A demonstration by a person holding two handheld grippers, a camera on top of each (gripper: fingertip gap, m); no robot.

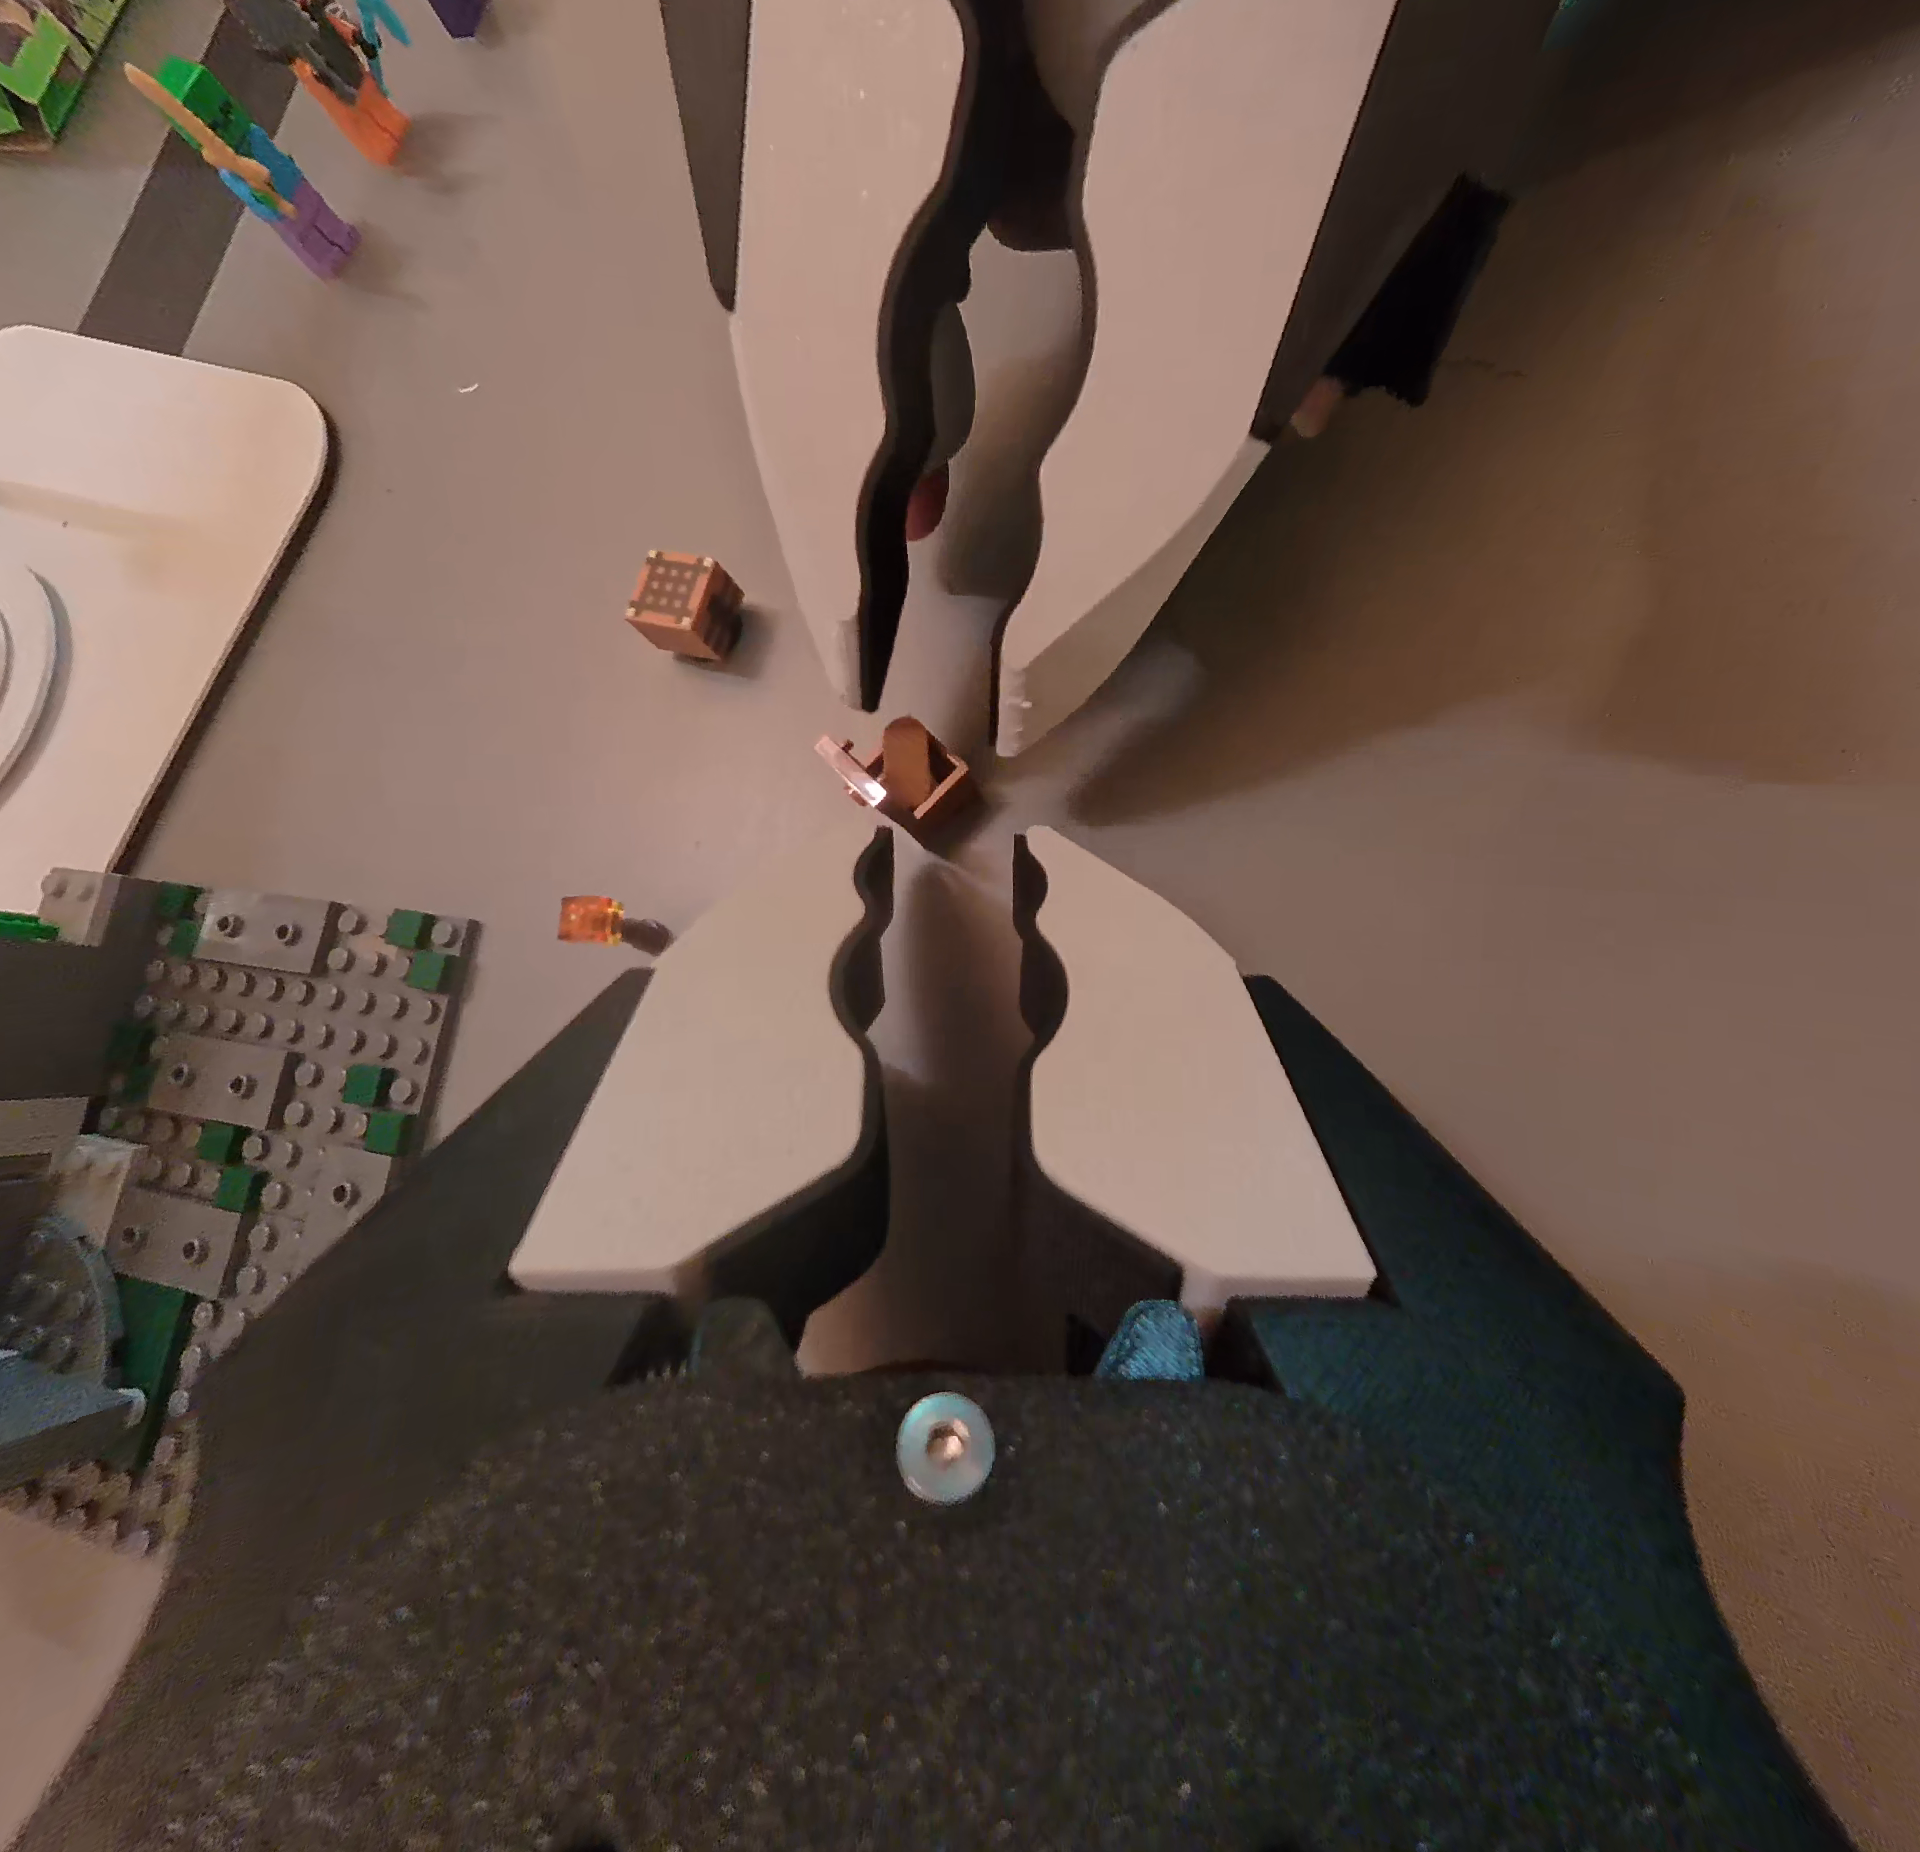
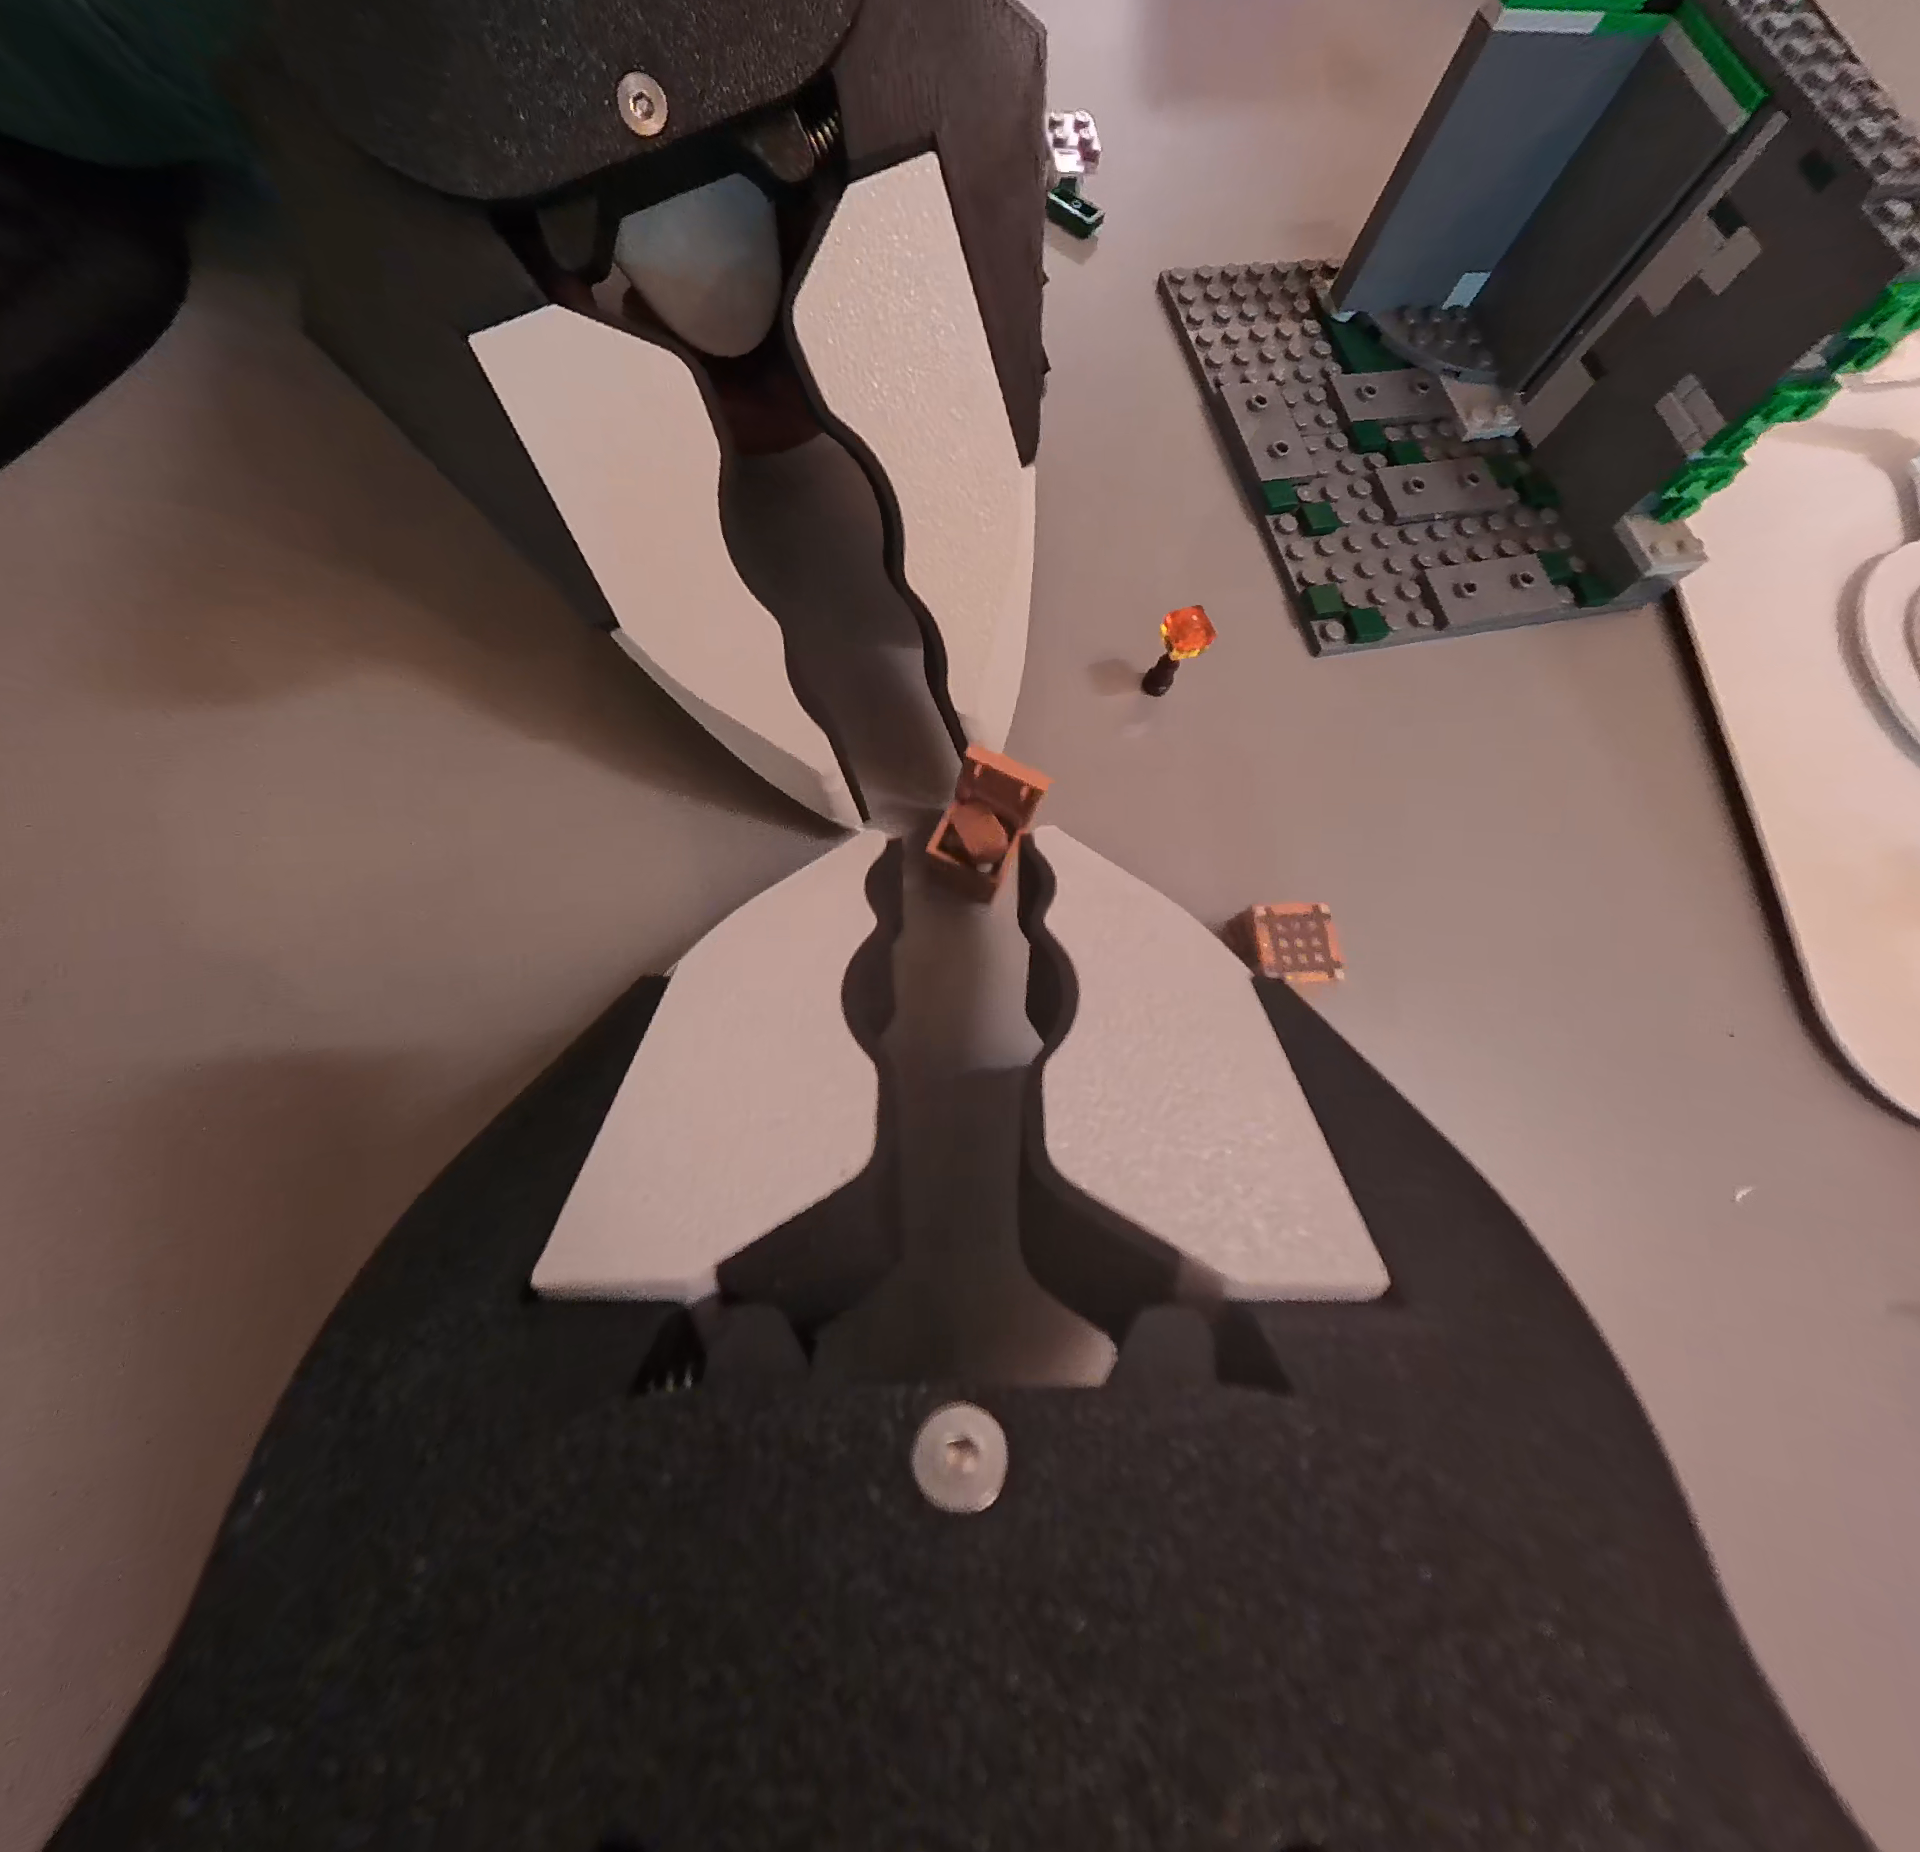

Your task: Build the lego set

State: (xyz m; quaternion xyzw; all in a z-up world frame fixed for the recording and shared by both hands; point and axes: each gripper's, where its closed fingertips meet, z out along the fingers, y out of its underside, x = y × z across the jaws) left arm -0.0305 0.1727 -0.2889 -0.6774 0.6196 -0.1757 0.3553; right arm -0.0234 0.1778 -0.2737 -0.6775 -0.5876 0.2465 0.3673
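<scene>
A small brown lego chest [image 1: 925,784] with its lid swung open lies on the grey table, with a rounded brown piece inside it. My left gripper [image 1: 954,846] is open, its tips just short of the chest. My right gripper [image 2: 956,852] is open, and the chest [image 2: 982,831] sits at its tips, close to its right finger [image 2: 1143,1075]. The two grippers face each other tip to tip over the chest. Whether any finger touches the chest is unclear. The grey and green lego build [image 2: 1662,244] stands on a studded baseplate [image 1: 301,1023].
A brown crafting-table cube [image 1: 686,607] and an orange-flamed torch [image 1: 608,919] lie near the chest. Minifigures [image 1: 281,171] and a green box [image 1: 52,46] are at the far left. A white board [image 1: 156,555] lies beside the build. Small loose pieces [image 2: 1075,171] lie behind it. My two grippers' fingertips are within a few centimetres of each other.
</scene>
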